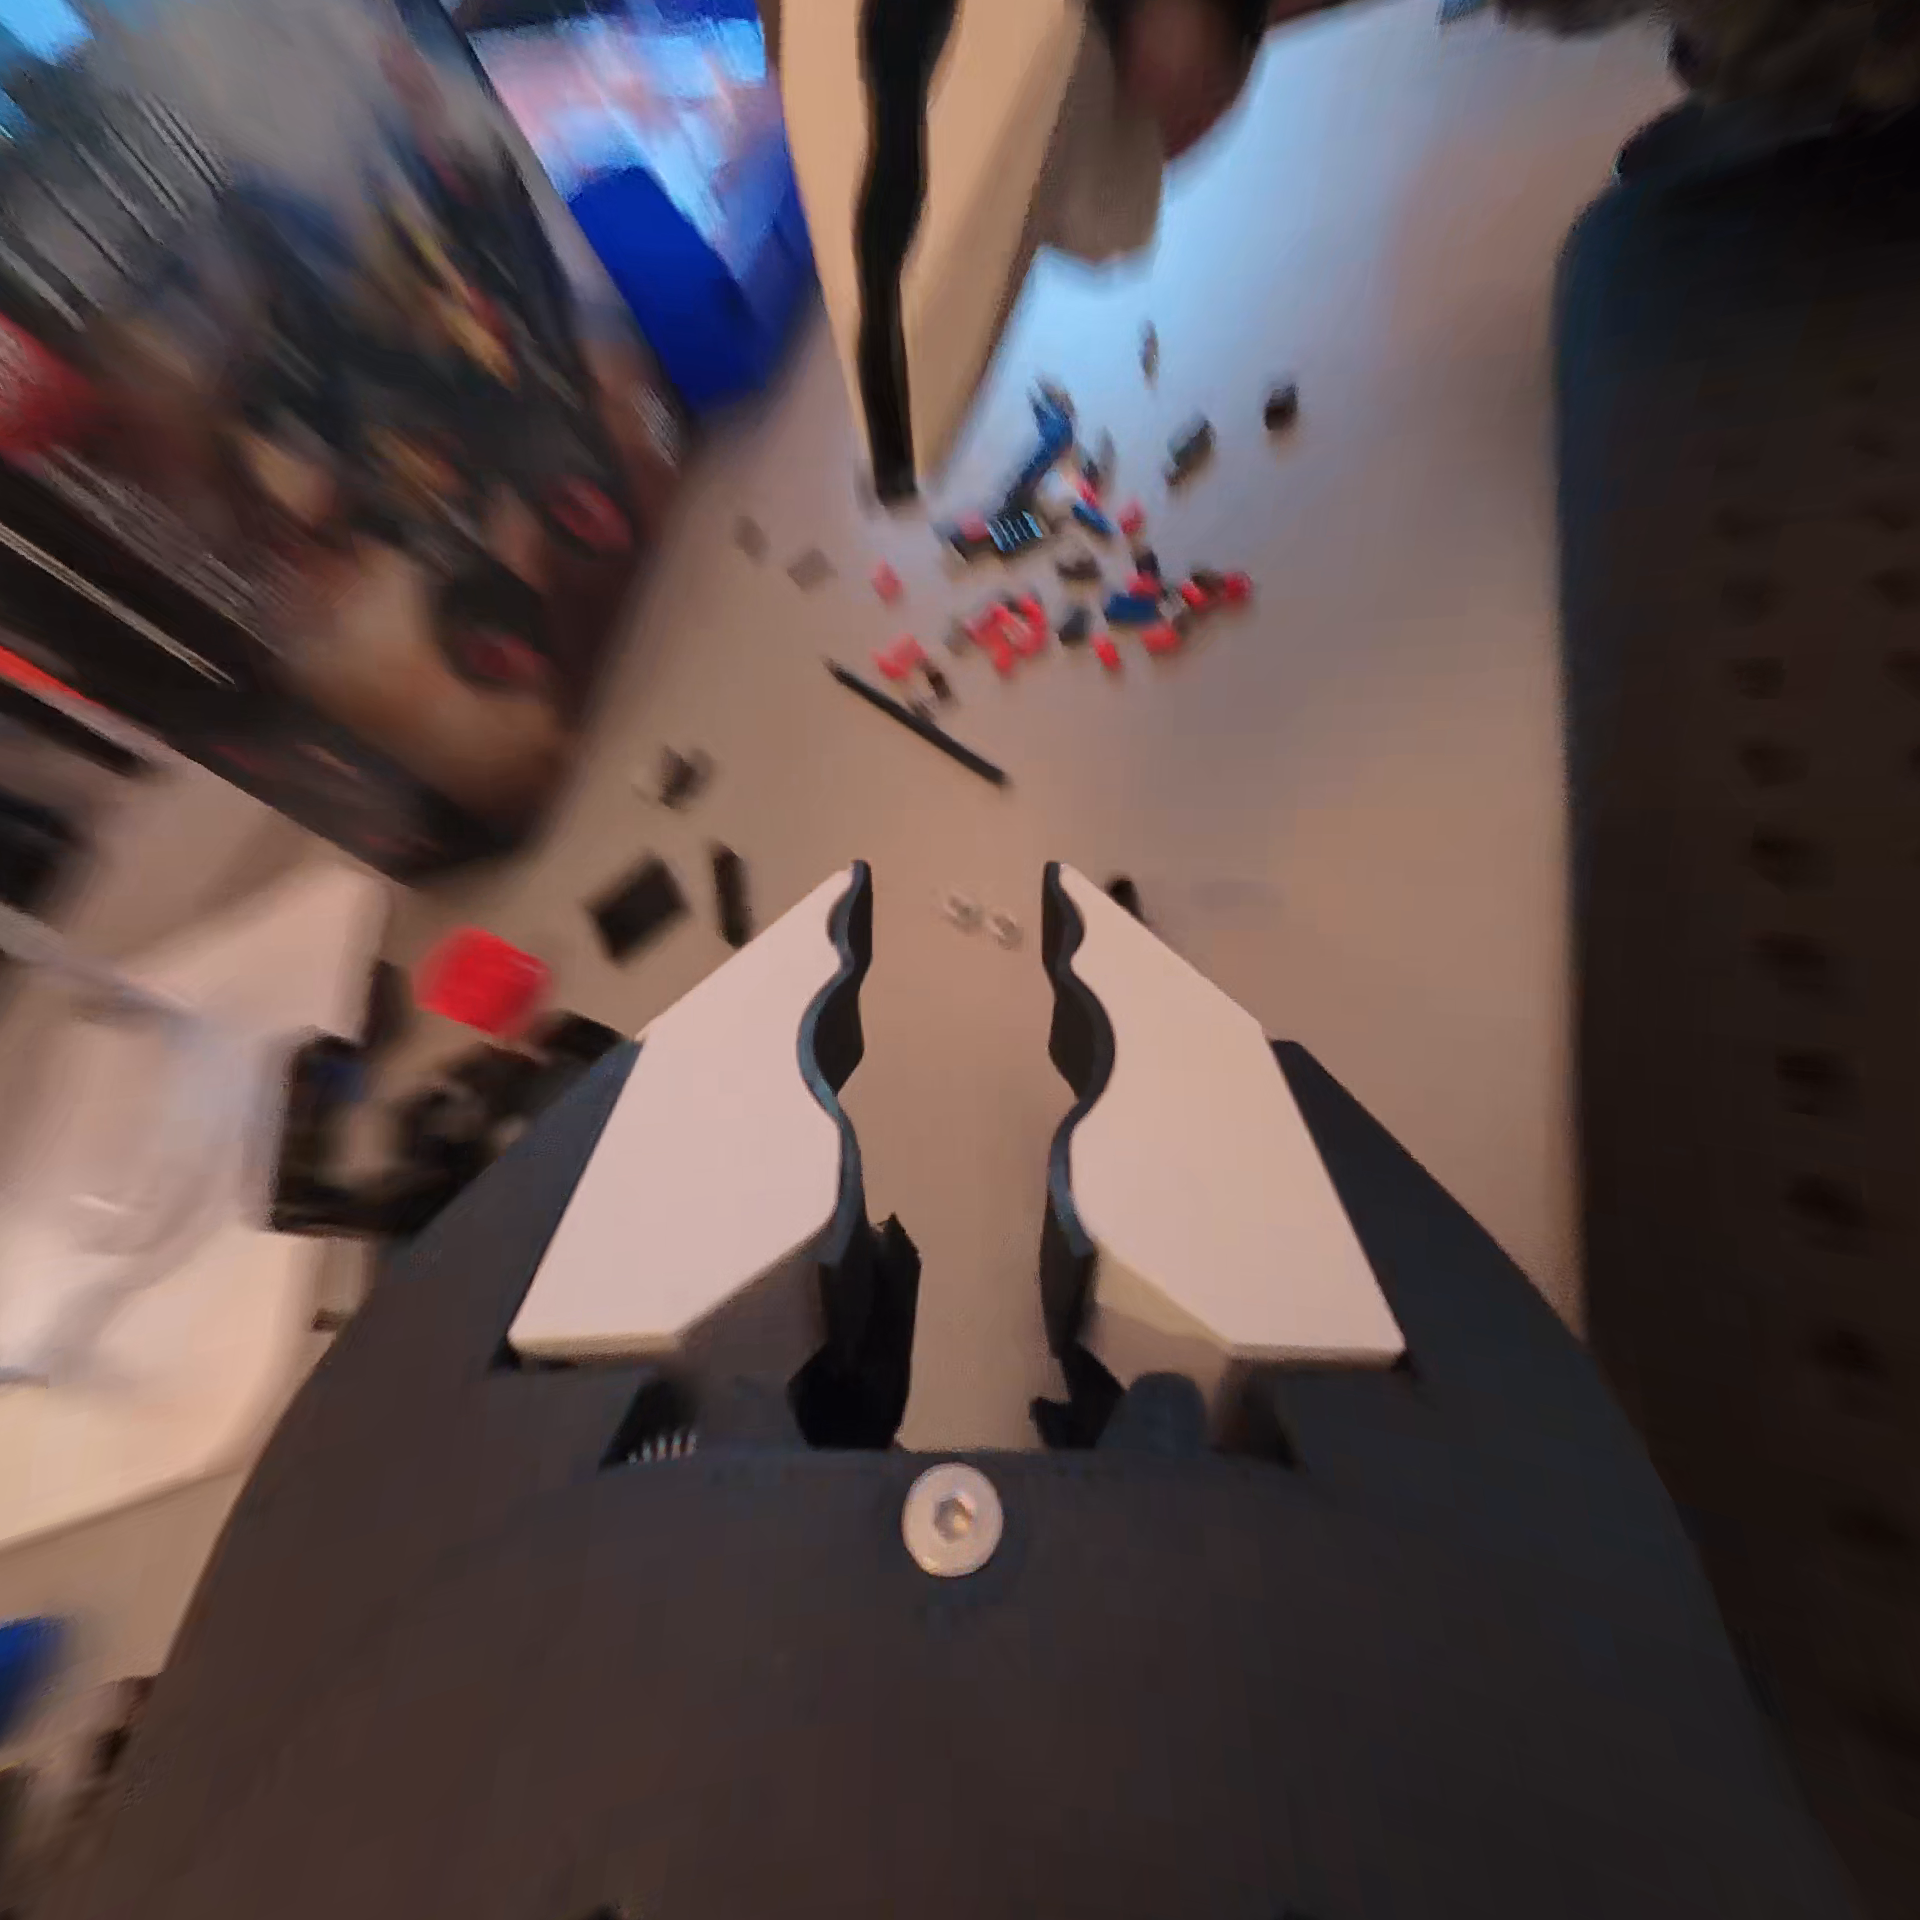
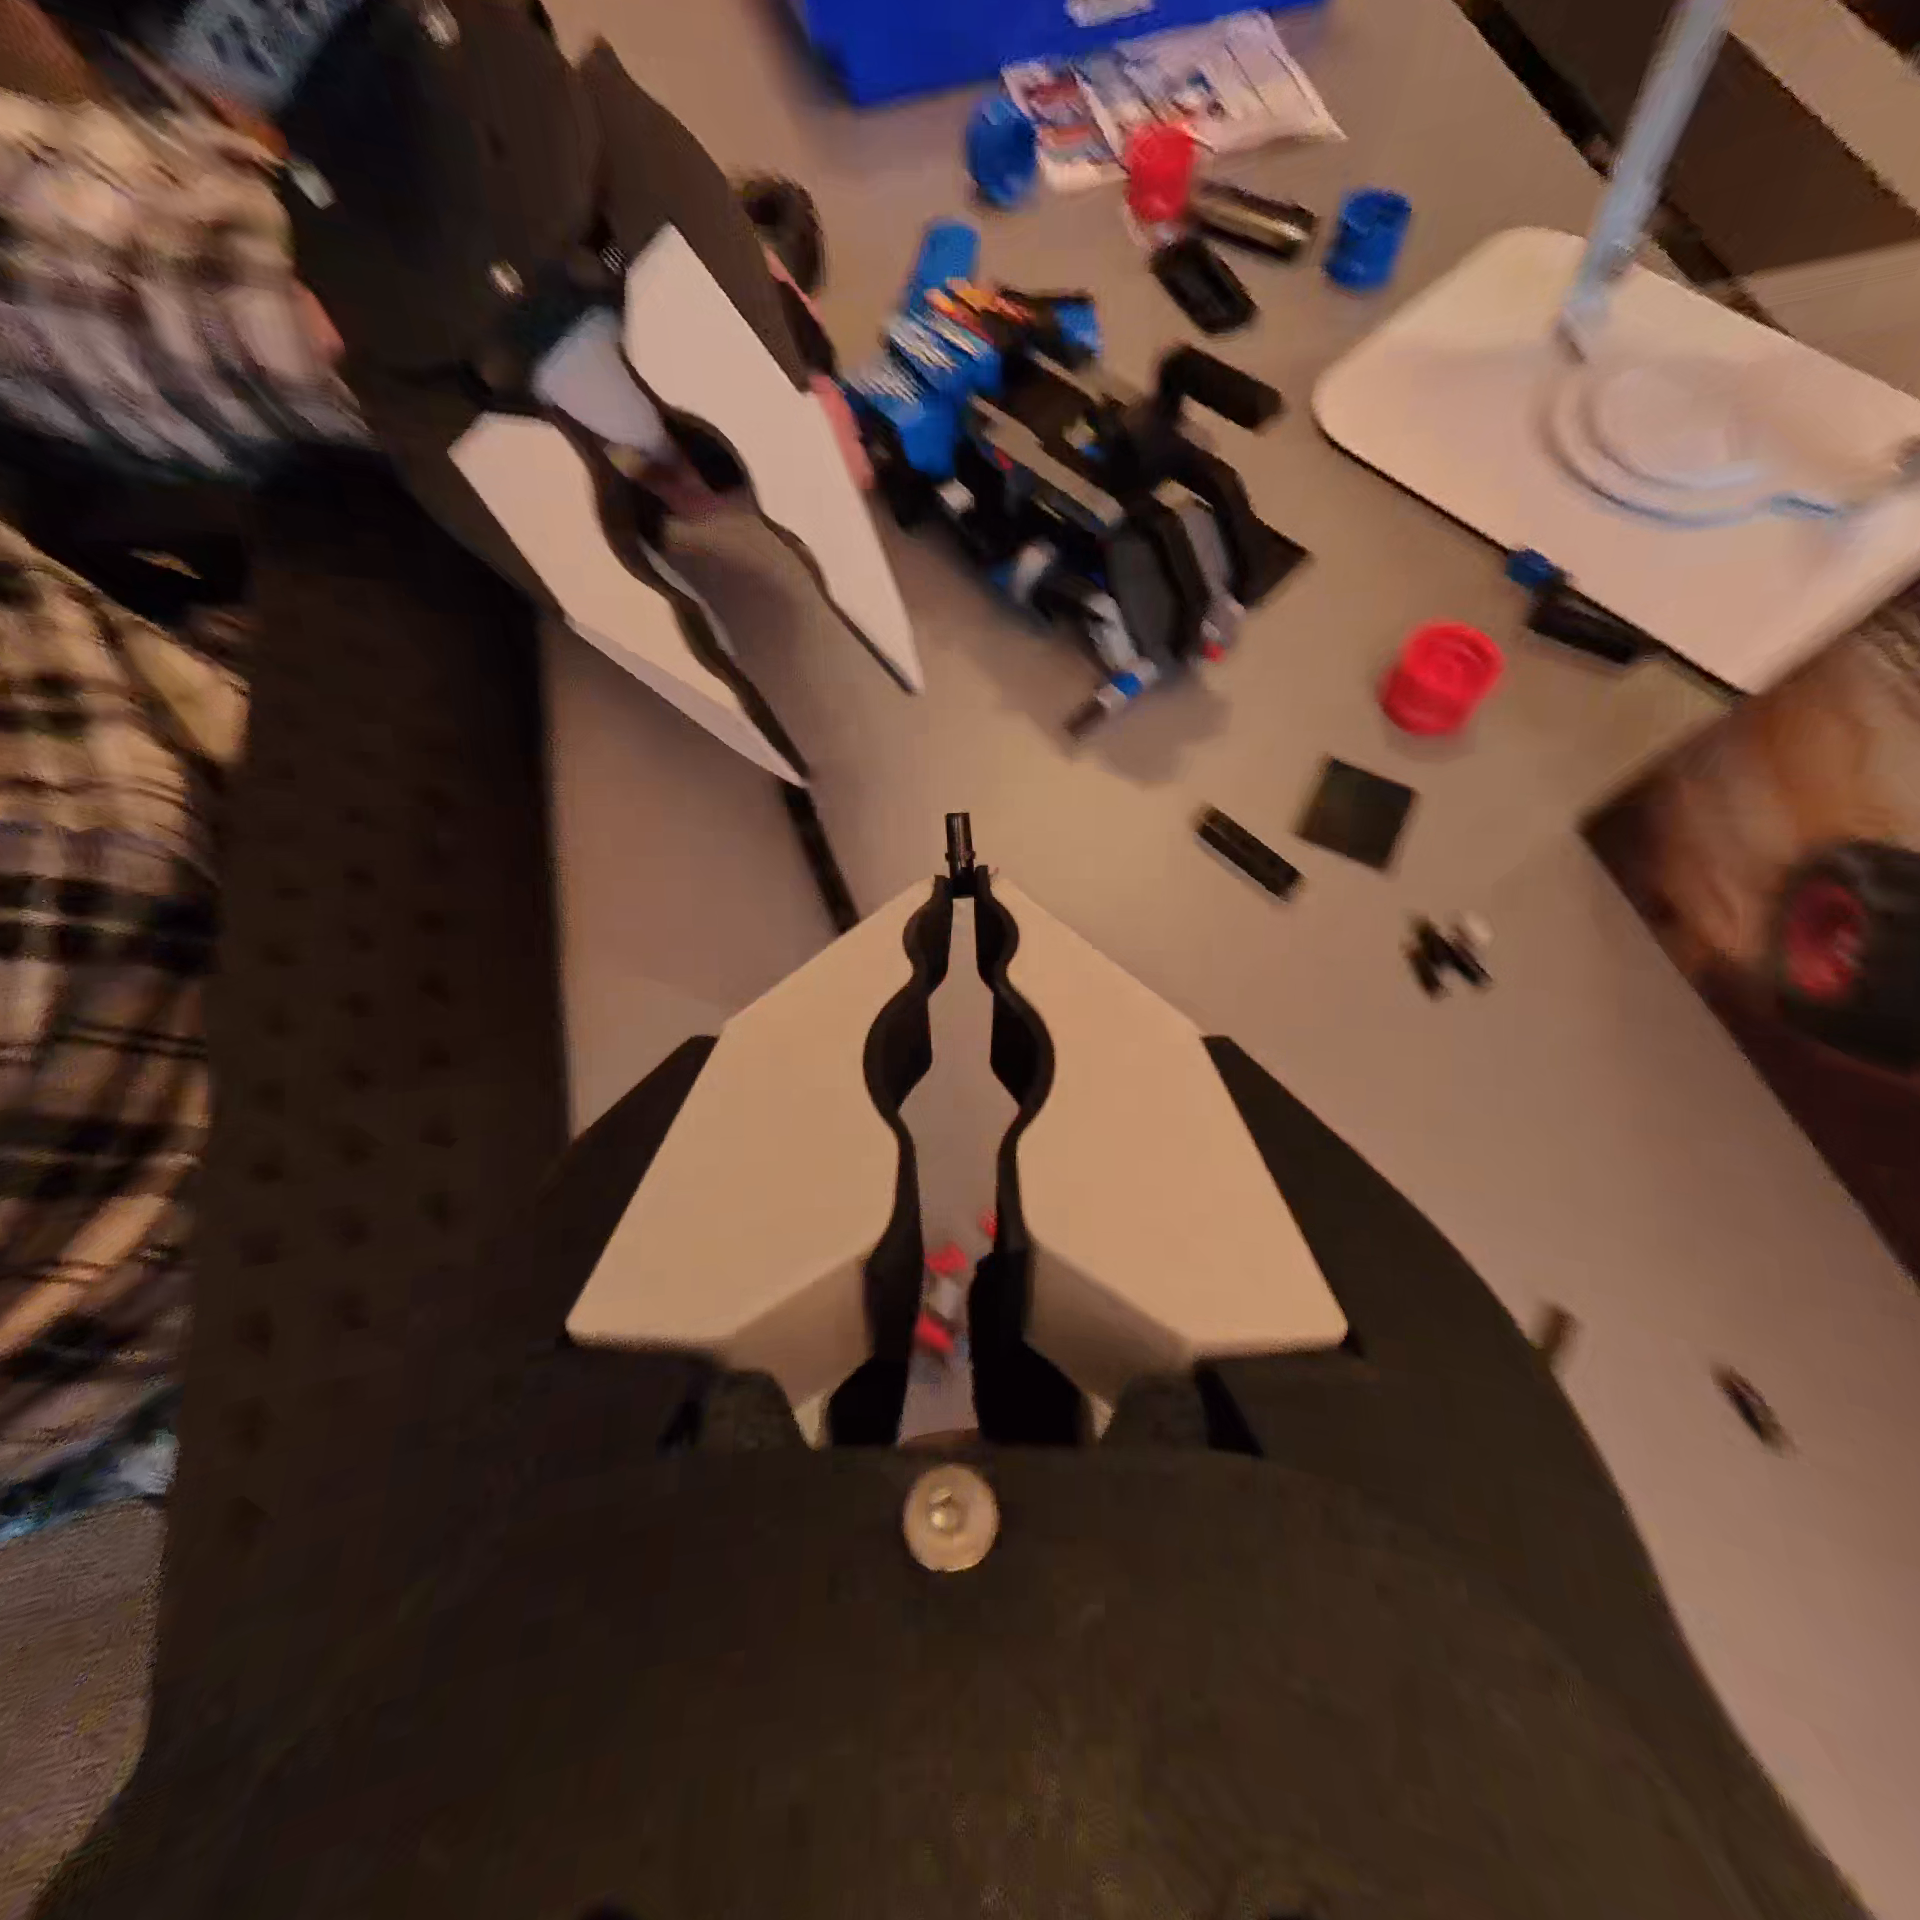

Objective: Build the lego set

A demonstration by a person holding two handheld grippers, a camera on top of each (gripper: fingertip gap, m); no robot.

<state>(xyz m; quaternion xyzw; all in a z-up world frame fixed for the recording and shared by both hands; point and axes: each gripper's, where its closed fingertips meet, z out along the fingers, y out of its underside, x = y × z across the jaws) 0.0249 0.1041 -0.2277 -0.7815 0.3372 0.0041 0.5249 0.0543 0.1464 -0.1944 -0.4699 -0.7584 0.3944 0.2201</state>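
Observation:
My right gripper (image 2: 961, 885) is shut on a small black pin (image 2: 957, 842) that sticks out past its tips, held above the table. My left gripper (image 1: 956, 883) is open and empty above the table, over a small pale piece (image 1: 982, 920). It also shows in the right wrist view (image 2: 727, 520), open, beside the partly built blue and black model (image 2: 1091, 488). Several loose red, blue and black pieces (image 1: 1070, 582) lie farther out, with a long black axle (image 1: 914, 717) near them. The right gripper's fingers (image 1: 914, 260) show at the top of the left wrist view.
The set's box (image 1: 291, 416) lies to the left. A white lamp base (image 2: 1621, 447), a red wheel hub (image 2: 1439, 675), a black square plate (image 2: 1356, 810) and a black beam (image 2: 1247, 852) are on the table. A dark perforated surface (image 2: 384, 935) runs along the table edge. My hands' fingertips stand some 7 centimeters from each other.

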